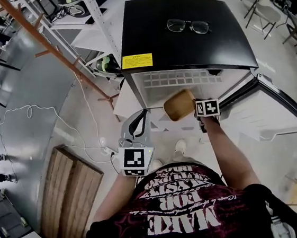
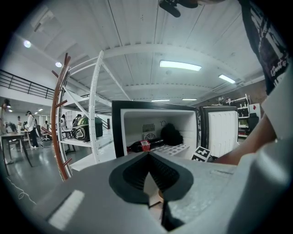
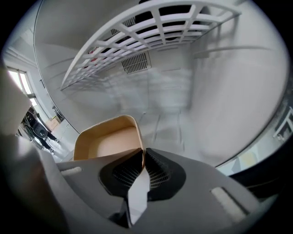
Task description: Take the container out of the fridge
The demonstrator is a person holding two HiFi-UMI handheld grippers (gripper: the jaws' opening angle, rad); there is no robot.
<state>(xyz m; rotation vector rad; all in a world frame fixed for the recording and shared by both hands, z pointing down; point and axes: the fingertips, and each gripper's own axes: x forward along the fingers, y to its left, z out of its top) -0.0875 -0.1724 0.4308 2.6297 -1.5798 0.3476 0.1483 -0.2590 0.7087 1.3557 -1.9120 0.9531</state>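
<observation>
R gripper (image 3: 142, 153): I'm pinching the tan container (image 3: 107, 139) by its near rim, jaws narrow. Container's hanging centre frame in head view, at the fridge (image 1: 183, 48) mouth. Grasp looks done; drawing it fully clear is left. My L gripper (image 2: 149, 154) is idling closed, empty.

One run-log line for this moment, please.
right tool: shut on rim of tan rounded container | container: at front of open black fridge | left tool: shut, empty
</observation>
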